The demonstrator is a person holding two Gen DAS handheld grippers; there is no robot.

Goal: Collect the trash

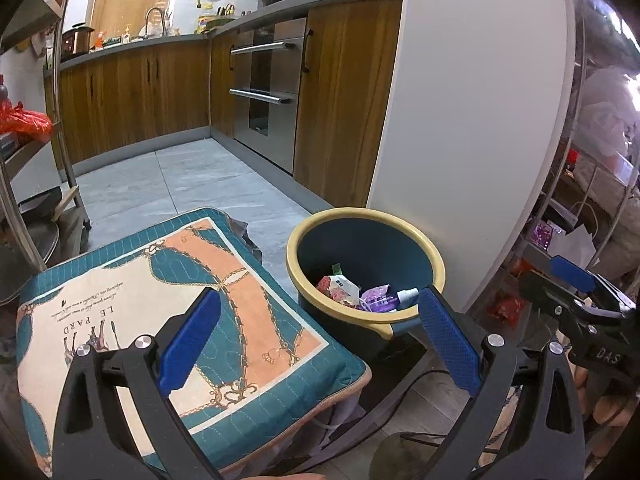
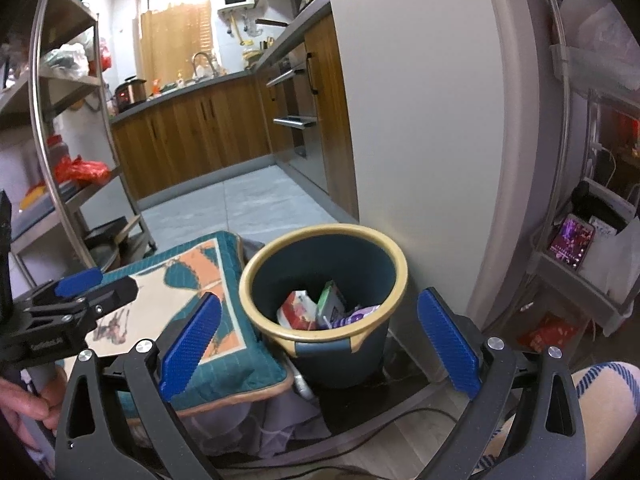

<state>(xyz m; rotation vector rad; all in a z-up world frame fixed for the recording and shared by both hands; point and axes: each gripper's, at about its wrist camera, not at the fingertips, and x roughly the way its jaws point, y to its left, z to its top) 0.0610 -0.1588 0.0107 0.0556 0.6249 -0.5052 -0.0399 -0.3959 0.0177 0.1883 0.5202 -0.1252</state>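
Blue-padded, the left claw (image 1: 318, 338) and right claw (image 2: 318, 338) both gape wide and empty. Wrappers (image 2: 316, 310) lie inside the teal bin (image 2: 324, 280) beside the cushion (image 1: 160, 300).

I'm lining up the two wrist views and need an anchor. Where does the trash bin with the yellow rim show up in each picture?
Left wrist view: the trash bin sits right of centre, right of the patterned cushion, against the white panel.
Right wrist view: the trash bin sits at centre, low, between the fingers of the open right gripper.
Shared landmark: the patterned cushion, left of the bin in both.
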